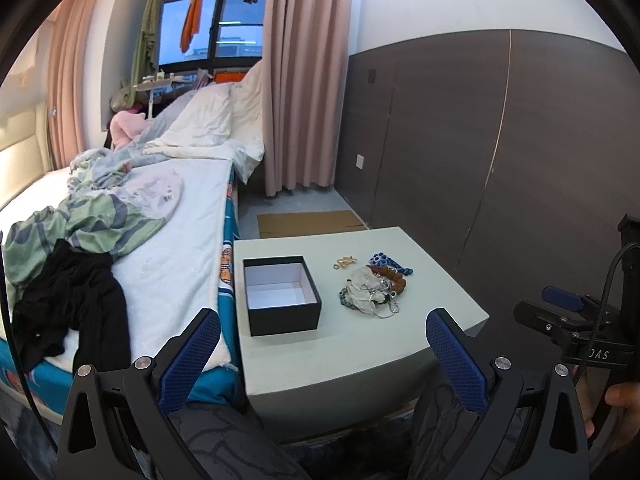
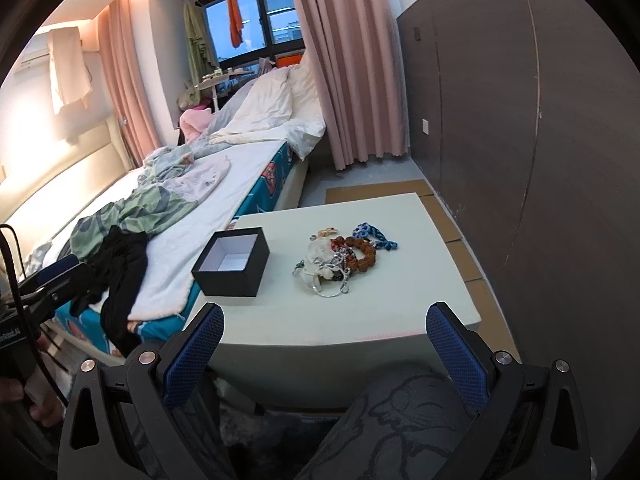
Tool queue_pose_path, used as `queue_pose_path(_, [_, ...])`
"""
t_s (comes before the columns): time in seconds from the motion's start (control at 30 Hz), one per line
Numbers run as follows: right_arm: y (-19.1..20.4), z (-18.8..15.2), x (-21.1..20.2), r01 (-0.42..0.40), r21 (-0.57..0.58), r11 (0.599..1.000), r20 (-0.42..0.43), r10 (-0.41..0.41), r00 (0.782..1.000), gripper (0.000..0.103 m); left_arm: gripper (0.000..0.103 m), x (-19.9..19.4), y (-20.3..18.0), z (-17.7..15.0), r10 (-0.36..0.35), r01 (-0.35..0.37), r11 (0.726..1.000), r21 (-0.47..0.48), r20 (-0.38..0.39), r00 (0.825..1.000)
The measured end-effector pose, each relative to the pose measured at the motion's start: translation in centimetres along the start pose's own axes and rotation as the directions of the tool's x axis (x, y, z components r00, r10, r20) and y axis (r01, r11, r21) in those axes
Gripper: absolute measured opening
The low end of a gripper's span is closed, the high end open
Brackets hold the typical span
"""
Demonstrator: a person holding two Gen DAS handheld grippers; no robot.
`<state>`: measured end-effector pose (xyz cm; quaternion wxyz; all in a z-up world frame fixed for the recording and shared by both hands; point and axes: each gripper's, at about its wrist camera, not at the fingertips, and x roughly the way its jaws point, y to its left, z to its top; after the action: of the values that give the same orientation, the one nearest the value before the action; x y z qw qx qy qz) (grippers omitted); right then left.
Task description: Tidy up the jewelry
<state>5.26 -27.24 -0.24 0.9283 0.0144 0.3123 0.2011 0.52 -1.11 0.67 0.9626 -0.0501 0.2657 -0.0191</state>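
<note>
Nothing has been picked up yet, so this looks like the very start of the job: the left tool and the right tool both hang short of the near edge of the pale bench, each with its blue fingers spread wide and nothing between them. The black box stands open on the bench's left part, its white inside bare, with no lid in sight. Well to its right lies the jewelry pile: a brown bead bracelet, a blue knotted piece at the far side, silvery rings and chains toward the near side, and a small gold piece just apart from the heap. The next move probably calls for one tool to reach into the pile and pinch a single item free, which may be awkward because the chains look tangled with the beads. How many separate pieces there are cannot be told; the pale translucent bits in the heap are hard to identify. The person's knees block the bench's front.
</note>
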Motion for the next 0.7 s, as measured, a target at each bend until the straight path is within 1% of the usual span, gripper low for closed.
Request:
queue_pose_path(0.13, [-1.4,0.2,0.6,-0.002,0.037,0.999,-0.002,0.002,1.000,0.102,0.102,1.3,-0.5,0.6,-0.017,0.018,1.000,0.020,-0.023,1.000])
queue_pose_path(0.23, [-2.3,0.6,1.7,0.010,0.060,0.998,-0.013,-0.009,1.000,0.102,0.102,2.9,-1.3,1.1,-0.036,0.037,0.999,0.031,-0.047,0.998])
queue_pose_path(0.33, [-3.7,0.9,2.4,0.014,0.095,0.995,-0.006,-0.014,1.000,0.102,0.102,4.4,-2.0,1.5,-0.047,0.050,0.998,0.043,-0.077,0.996])
queue_pose_path(0.53, [-5.9,1.6,4.9,0.008,0.144,0.990,-0.034,-0.003,0.999,0.102,0.102,7.3,-3.4,3.0,-0.074,0.083,0.993,0.079,-0.117,0.990])
queue_pose_path(0.6, [-6.8,1.8,5.9,-0.002,0.159,0.987,-0.047,0.009,0.999,0.102,0.098,8.4,-3.8,3.6,-0.091,0.104,0.991,0.089,-0.138,0.986])
queue_pose_path(0.7, [-7.8,2.2,6.9,-0.023,0.174,0.984,-0.050,0.032,0.998,0.102,0.094,10.1,-4.3,4.3,-0.098,0.117,0.988,0.104,-0.171,0.980])
